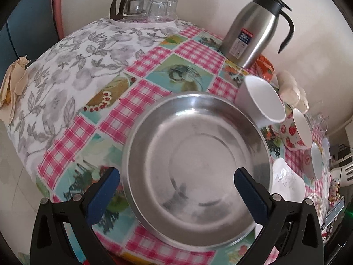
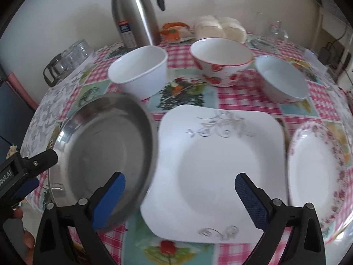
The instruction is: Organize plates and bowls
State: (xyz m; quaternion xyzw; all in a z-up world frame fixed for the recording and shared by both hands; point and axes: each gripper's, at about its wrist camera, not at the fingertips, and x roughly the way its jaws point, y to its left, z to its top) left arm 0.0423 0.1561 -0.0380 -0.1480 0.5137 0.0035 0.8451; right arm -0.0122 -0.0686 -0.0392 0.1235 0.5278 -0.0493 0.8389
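A round steel plate [image 1: 198, 165] lies on the checked tablecloth right under my left gripper [image 1: 178, 181], which hangs open above it, its fingers straddling the plate's near left rim without touching. My right gripper [image 2: 181, 183] is open too, above a square white plate [image 2: 220, 165] with grey scrolls. The steel plate [image 2: 106, 154] sits just left of that, and a round floral-rimmed plate [image 2: 315, 172] just right. Behind them stand a white bowl [image 2: 139, 70], a strawberry bowl [image 2: 220, 64] and a smaller white bowl [image 2: 282, 79].
A steel thermos jug [image 2: 134, 15] stands at the back by the wall. A glass carafe [image 1: 130, 5] and upturned glasses [image 1: 161, 6] sit on a tray at the far left corner. Wrapped buns [image 2: 220, 28] and a glass mug [image 2: 278, 31] are behind the bowls.
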